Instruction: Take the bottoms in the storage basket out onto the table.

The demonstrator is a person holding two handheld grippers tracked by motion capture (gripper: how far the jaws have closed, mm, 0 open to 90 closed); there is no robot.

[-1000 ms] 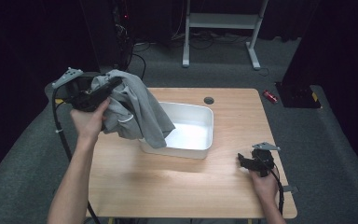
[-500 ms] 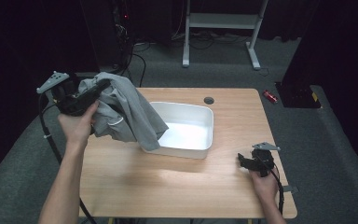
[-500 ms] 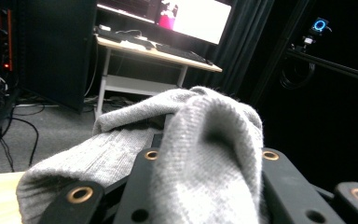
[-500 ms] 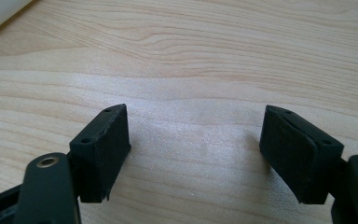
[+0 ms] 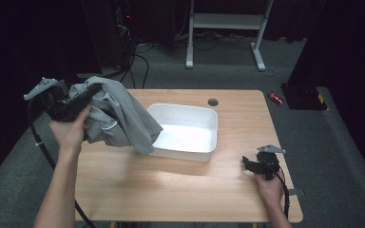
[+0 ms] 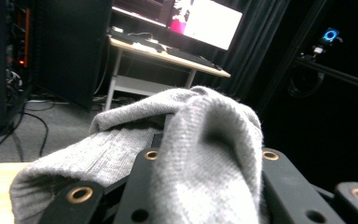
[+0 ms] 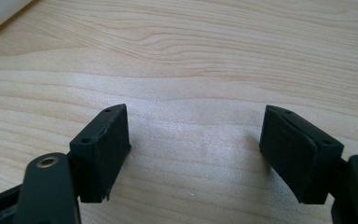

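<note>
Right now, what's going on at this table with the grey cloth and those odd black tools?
A person holds a gripper in each hand. The left gripper is shut on a grey knitted garment, held up over the table's left side, its lower edge hanging by the white tub. The right gripper rests open, holding nothing, on the wooden table.

A pale wooden counter (image 5: 171,190) stands on grey carpet (image 5: 323,142). A small black round cap (image 5: 213,102) sits near its far edge. A red object (image 5: 275,98) lies on the floor just beyond the right corner. Farther back are a white desk frame (image 5: 228,21), loose cables (image 5: 138,61) and a lit screen (image 6: 205,21).
</note>
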